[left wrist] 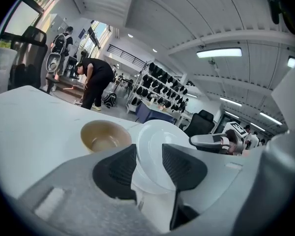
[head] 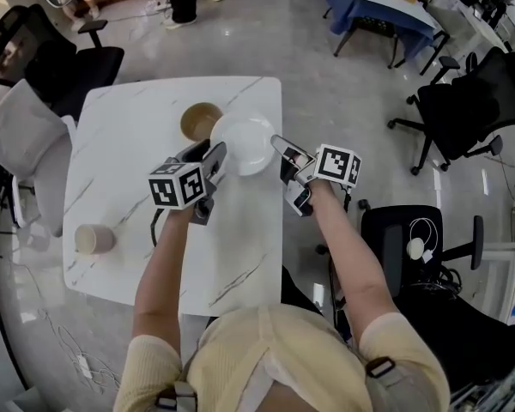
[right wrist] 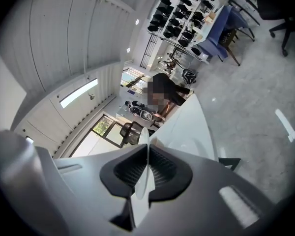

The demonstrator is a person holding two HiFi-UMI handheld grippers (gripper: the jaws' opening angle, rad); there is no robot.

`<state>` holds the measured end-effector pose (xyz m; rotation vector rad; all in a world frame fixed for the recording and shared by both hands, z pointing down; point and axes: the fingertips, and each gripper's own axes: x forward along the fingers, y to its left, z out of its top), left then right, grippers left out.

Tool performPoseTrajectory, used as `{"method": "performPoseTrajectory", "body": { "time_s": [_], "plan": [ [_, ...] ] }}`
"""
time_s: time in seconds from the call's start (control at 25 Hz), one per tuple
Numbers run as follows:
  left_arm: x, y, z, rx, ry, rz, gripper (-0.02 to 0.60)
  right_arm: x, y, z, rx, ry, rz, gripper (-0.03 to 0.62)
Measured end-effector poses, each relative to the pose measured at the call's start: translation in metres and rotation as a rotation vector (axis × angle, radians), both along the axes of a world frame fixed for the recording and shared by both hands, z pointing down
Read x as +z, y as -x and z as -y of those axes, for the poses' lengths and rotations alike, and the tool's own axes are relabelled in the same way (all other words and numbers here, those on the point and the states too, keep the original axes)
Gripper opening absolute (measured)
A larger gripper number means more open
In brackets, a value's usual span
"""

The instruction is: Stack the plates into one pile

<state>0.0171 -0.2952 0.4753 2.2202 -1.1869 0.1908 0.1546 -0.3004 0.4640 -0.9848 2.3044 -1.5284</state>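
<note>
Your left gripper (head: 216, 155) holds the near-left rim of the white plate (head: 243, 142). Its jaws stand fairly wide, one pad against the plate's underside and the other against its inner face. Your right gripper (head: 279, 142) is nearly closed, both pads pinching the thin edge of the same plate on the opposite side. The plate sits tilted between the two grippers, over the far-right part of the white marble table (head: 137, 144). I cannot tell whether it touches the tabletop. The brown plate (head: 200, 120) rests upright on the table just beside the white one, to its left in the head view, and their rims meet or overlap there. A paper cup (head: 94, 239) lies on its side near the table's left edge, well apart from both plates. Black office chairs (head: 463, 101) stand on the floor around the table.
</note>
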Motion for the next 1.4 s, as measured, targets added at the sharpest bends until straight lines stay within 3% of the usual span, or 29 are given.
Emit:
{"method": "performPoseTrajectory", "body": {
  "time_s": [0.28, 0.6, 1.4],
  "plan": [
    [0.030, -0.016, -0.002, -0.008, 0.056, 0.006, 0.160, 0.034, -0.017, 0.001, 0.011, 0.062, -0.016, 0.018],
    [0.048, -0.017, 0.002, -0.031, 0.075, 0.082, 0.160, 0.054, -0.017, 0.008, 0.003, 0.094, -0.046, 0.020],
    [0.067, -0.016, 0.006, -0.020, 0.110, 0.209, 0.169, 0.078, -0.015, 0.019, 0.055, 0.094, -0.347, 0.040]
  ]
}}
